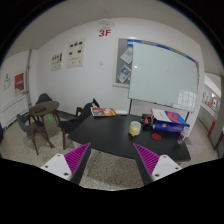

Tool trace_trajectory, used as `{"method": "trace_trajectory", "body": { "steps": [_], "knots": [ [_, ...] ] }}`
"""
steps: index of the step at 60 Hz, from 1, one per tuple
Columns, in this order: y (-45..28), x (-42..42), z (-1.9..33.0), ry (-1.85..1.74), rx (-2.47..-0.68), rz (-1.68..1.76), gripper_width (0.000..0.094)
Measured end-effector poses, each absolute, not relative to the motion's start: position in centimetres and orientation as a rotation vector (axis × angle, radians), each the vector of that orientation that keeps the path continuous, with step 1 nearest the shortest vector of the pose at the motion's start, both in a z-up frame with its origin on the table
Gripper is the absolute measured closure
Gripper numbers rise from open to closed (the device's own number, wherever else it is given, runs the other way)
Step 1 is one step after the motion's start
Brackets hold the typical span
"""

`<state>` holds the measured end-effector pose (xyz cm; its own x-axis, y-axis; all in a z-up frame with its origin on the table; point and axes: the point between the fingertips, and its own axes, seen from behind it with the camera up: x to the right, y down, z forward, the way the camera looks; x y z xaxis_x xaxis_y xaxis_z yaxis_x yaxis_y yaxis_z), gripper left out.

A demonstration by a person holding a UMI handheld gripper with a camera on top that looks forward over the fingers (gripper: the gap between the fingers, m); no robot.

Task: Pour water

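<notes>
My gripper point(112, 160) is open and holds nothing; its two fingers with magenta pads point(72, 161) stand wide apart over a speckled grey floor. Beyond the fingers stands a dark table point(105, 132). On it a small yellow cup point(135, 128) sits to the right of the middle. No water vessel can be made out between or near the fingers.
A book or tray point(104, 112) lies at the table's far side. A colourful pile of boxes point(169, 120) sits at the table's right end. Chairs point(42, 120) stand to the left. A whiteboard point(162, 75) hangs on the far wall.
</notes>
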<state>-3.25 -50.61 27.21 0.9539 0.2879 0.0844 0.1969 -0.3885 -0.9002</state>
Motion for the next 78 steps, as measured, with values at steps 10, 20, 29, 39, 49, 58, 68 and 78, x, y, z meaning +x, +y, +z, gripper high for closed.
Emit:
{"method": "trace_trajectory", "body": {
  "steps": [10,20,29,39,49,58,68,78],
  "knots": [
    [-49.7,2.3,23.4,-0.275,-2.058,0.051,0.0091],
    [-46.1,12.7,16.7,-0.181,-2.153,-0.021,0.0091],
    [-40.8,23.9,11.9,-0.082,-2.19,-0.109,0.009],
    [-31.4,36.8,8.3,0.017,-2.161,-0.194,0.0092],
    [-20.9,45.9,7.1,0.064,-2.092,-0.21,0.0091],
    [-13.1,50.5,6.1,0.079,-2.058,-0.182,0.0091],
    [-6.4,52.3,5.4,0.052,-2.008,-0.147,0.0094],
    [-3.2,51.8,5.9,-0.018,-1.92,-0.113,0.0341]
  ]
}}
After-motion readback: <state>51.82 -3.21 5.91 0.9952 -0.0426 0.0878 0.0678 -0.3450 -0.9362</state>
